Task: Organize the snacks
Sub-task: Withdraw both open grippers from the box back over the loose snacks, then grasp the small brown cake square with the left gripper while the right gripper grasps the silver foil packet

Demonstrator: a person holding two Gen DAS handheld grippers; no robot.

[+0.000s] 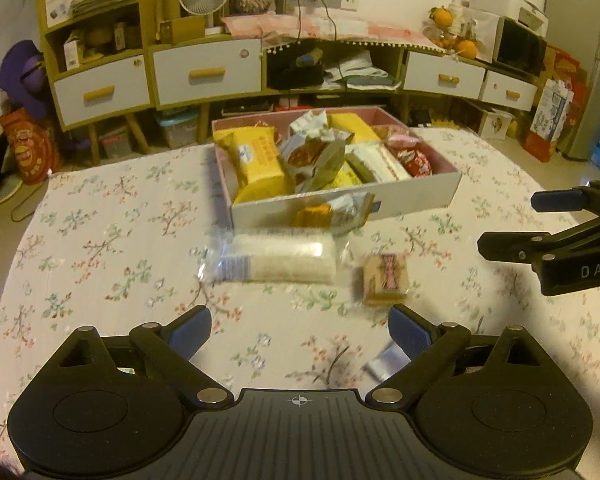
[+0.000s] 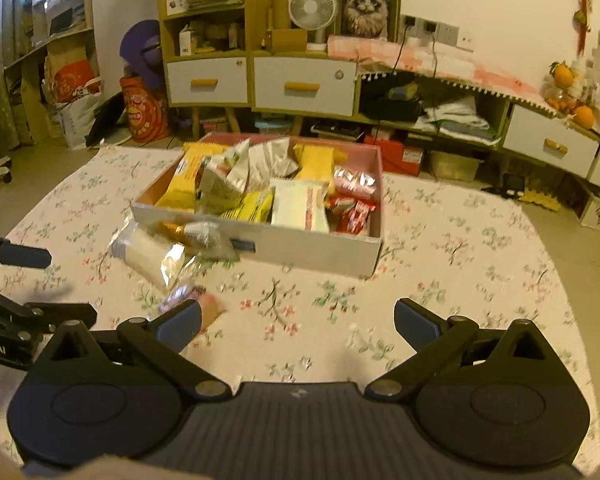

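Observation:
A shallow box [image 1: 400,204] [image 2: 320,246], white outside and pink inside, holds several snack packs. On the floral cloth in front of it lie a long clear pack of white crackers [image 1: 278,258] [image 2: 148,252] and a small square pink-and-beige snack [image 1: 384,284] [image 2: 206,304]. A yellow-and-silver pack [image 1: 332,214] [image 2: 196,232] leans against the box front. My left gripper [image 1: 300,328] [image 2: 48,284] stands open just short of the cracker pack, holding nothing. My right gripper [image 2: 298,322] [image 1: 528,222] is wide open over bare cloth. The small snack lies by its left fingertip, partly hidden.
A small bluish-white wrapper [image 1: 384,362] lies by my left gripper's right finger. Behind the table runs a low cabinet [image 1: 204,74] with white drawers, a fan, a cat picture and oranges. Bags and boxes stand on the floor around the table.

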